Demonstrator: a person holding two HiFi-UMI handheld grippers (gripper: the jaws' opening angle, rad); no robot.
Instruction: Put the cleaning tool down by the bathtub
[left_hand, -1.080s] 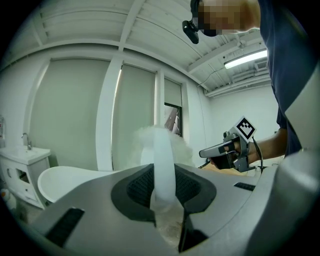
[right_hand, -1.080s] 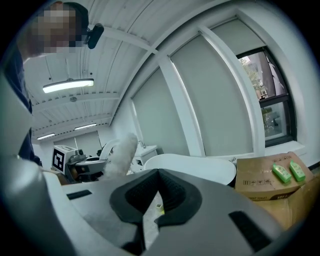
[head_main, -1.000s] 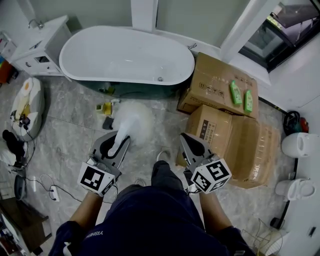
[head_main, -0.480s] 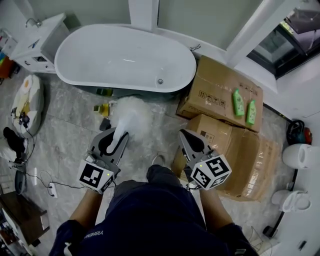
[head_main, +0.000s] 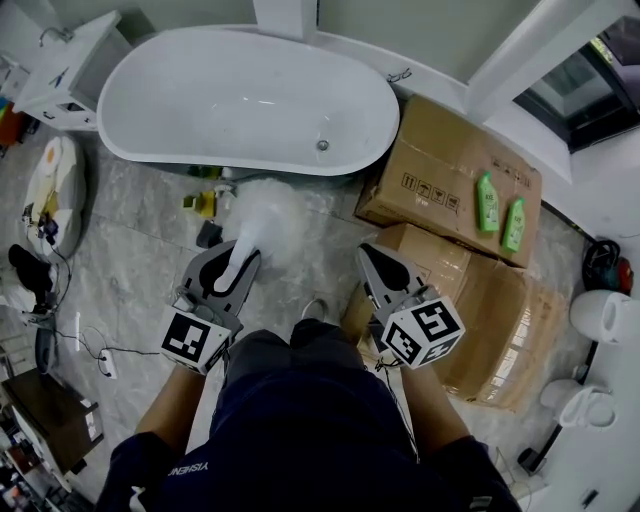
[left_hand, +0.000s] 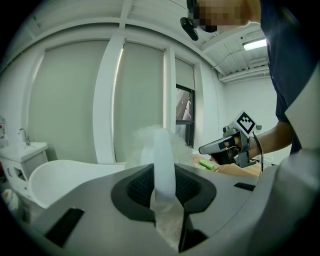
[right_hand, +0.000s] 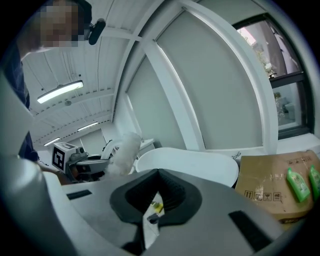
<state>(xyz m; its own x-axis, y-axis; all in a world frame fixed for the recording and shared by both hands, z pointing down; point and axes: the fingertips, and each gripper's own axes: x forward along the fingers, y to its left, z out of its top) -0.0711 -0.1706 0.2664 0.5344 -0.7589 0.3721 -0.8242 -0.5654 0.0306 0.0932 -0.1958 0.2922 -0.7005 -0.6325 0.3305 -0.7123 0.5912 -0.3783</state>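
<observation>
Just in front of the bathtub (head_main: 160, 100), our left hand-held gripper (head_main: 243, 262) is squeezing the fluffy cleaning tool (head_main: 268, 215) by its handle. Our right hand-held gripper (head_main: 370, 258) is sitting closed and empty. We are aiming for bare floor (head_main: 325, 235) at one o'clock, planning a soft landing.

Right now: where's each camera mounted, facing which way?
Head view: on the head, steeply down at bathtub and floor; shows forearms, left gripper, right gripper.
Left gripper view: rides it, along jaws shut on duster toward bathtub; shows right forearm.
Right gripper view: rides it, along shut jaws toward bathtub; shows left gripper.
Shared: all three see bathtub and duster.
</observation>
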